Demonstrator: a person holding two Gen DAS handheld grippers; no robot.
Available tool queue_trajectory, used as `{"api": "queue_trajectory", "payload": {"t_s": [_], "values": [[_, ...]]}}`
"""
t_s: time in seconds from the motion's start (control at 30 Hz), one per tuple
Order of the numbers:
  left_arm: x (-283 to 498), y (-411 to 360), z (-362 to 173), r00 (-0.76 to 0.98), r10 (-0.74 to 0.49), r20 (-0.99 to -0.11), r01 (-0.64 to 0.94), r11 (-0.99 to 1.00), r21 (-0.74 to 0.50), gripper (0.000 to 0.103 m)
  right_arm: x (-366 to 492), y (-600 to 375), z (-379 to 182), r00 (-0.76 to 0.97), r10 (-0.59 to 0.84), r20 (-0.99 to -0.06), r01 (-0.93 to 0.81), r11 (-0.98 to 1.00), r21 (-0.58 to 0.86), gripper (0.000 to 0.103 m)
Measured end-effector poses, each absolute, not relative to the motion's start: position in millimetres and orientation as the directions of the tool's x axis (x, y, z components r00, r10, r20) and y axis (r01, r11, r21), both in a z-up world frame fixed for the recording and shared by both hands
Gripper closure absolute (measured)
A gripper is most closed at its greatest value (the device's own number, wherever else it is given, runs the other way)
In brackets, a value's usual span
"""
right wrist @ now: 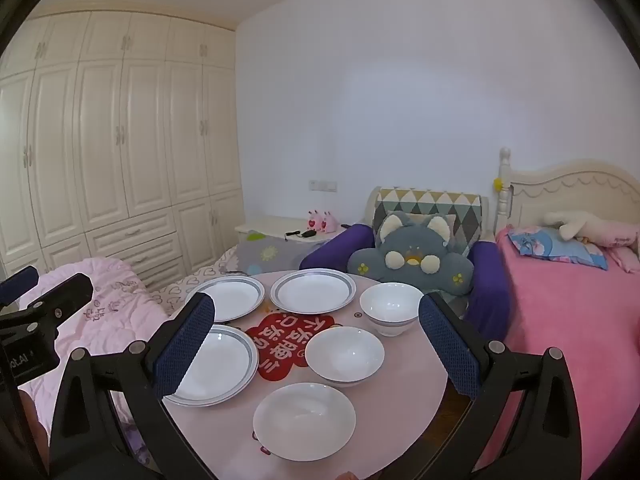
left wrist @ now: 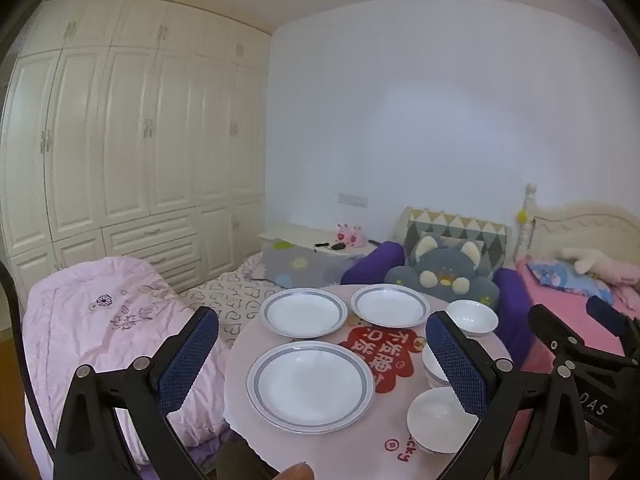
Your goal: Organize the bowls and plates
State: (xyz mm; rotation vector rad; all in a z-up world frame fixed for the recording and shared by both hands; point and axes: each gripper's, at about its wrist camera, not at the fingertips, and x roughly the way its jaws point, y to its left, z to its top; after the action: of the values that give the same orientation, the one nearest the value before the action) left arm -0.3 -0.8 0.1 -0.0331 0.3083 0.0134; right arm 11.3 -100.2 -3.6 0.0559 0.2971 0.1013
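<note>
A small round table [right wrist: 404, 396] with a pink cloth holds three white plates with grey rims and three white bowls. The near plate [left wrist: 310, 386] lies in front of my left gripper [left wrist: 322, 338], which is open and empty above the table's near edge. Two more plates [left wrist: 303, 312] [left wrist: 389, 305] lie behind it. In the right wrist view the bowls stand in a row: near [right wrist: 304, 420], middle [right wrist: 345, 356], far [right wrist: 391, 307]. My right gripper [right wrist: 316, 320] is open and empty, above the near side of the table.
A purple armchair [right wrist: 486, 280] with a grey cat cushion [right wrist: 408, 260] stands behind the table. A pink bed [right wrist: 568, 320] lies to the right, a pink quilt [left wrist: 104, 328] to the left. White wardrobes [left wrist: 120, 140] line the left wall.
</note>
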Motion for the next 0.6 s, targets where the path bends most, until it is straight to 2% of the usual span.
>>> {"api": "queue_trajectory", "payload": {"t_s": [0.23, 0.6], "values": [[5, 8, -1, 0.95, -0.014, -0.312, -0.004, 0.998, -0.057, 0.001, 11, -102, -3, 0.954, 0.105, -0.282, -0.09, 0.994, 0.066, 0.0], [-3, 1, 2, 0.955, 0.026, -0.297, -0.038, 0.999, -0.036, 0.001, 13, -103, -3, 0.955, 0.102, -0.279, -0.087, 0.994, 0.067, 0.0]]}}
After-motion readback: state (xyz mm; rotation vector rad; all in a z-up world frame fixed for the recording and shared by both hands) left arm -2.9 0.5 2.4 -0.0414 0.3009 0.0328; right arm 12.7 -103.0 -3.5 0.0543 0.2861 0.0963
